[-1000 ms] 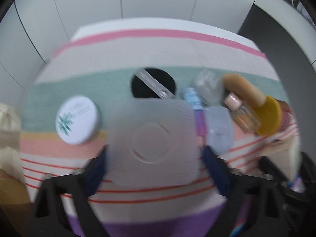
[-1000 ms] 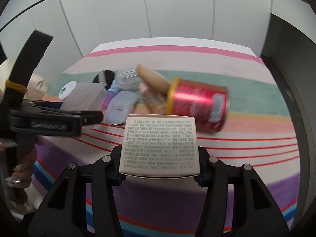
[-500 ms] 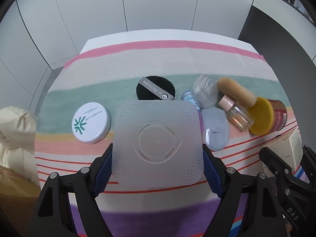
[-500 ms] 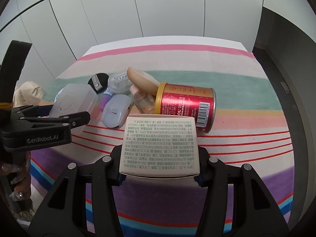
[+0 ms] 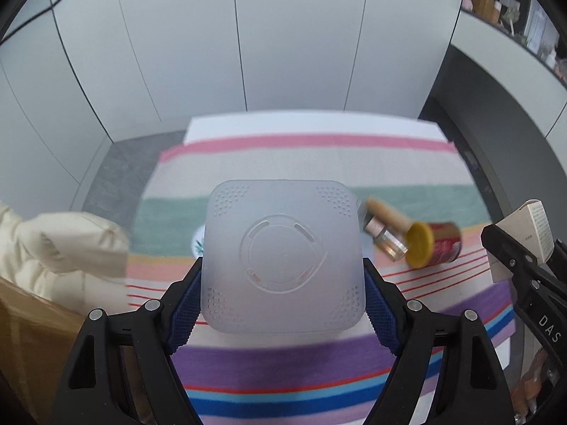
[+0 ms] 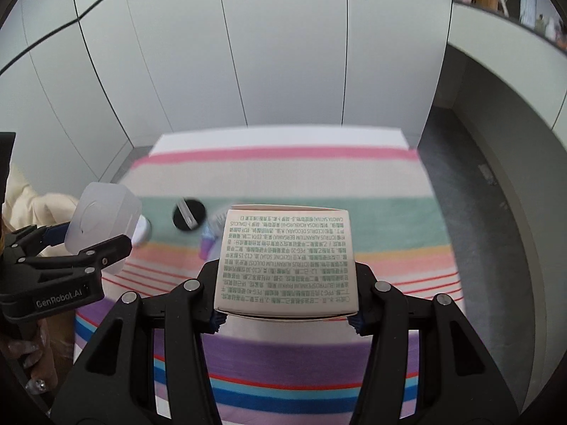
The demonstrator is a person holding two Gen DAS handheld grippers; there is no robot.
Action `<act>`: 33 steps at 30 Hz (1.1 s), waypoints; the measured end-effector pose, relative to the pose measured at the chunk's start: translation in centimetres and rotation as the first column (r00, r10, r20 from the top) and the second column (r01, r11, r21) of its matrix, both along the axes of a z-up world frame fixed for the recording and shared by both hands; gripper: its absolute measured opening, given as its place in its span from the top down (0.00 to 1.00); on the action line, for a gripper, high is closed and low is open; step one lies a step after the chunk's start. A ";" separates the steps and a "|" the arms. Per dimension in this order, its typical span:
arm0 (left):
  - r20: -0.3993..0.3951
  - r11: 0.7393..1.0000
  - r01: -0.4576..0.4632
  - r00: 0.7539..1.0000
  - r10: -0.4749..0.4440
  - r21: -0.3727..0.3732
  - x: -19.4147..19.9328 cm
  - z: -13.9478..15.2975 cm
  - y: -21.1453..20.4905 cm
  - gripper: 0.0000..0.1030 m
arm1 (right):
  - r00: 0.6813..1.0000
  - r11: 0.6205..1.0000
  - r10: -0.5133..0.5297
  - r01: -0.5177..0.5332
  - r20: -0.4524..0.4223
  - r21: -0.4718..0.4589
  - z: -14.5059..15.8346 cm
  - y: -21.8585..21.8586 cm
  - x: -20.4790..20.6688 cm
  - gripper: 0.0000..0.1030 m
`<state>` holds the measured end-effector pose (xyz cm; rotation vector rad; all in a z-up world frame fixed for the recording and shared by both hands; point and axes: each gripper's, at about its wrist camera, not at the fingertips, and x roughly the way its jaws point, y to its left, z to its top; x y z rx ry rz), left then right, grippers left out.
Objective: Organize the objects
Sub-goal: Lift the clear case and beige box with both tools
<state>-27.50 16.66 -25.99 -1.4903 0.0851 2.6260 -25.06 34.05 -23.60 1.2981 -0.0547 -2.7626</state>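
Above the striped counter (image 5: pixel 319 361), the left hand-held gripper (image 5: pixel 283 297) squeezes a frosted plastic box (image 5: pixel 283 258), left of the red can (image 5: pixel 443 246). Seen from the right side, the right hand-held gripper (image 6: pixel 285 313) squeezes a printed carton (image 6: pixel 285 258). Hold both level and lift them slowly, clear of the can.

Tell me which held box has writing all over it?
The cream cardboard box in the right gripper has it: rows of tiny green print. The frosted plastic box in the left gripper shows only moulded rings and dots.
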 end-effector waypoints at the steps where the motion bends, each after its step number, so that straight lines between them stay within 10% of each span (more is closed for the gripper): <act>1: -0.008 1.000 -0.003 1.000 0.003 0.002 0.1 0.7 -0.1 0.20 | 1.000 1.000 0.002 -0.002 -0.010 0.002 0.9 -0.1 0.1 0.48; 17: -0.191 0.998 -0.058 0.980 0.058 0.007 5.0 16.8 -1.7 0.20 | 0.994 1.000 0.020 -0.018 -0.110 0.024 15.7 -2.6 3.2 0.48; 33: -0.212 0.999 -0.045 0.976 0.049 0.024 8.9 21.5 -2.3 0.20 | 0.992 0.998 0.015 -0.008 -0.125 0.060 21.2 -3.1 5.6 0.48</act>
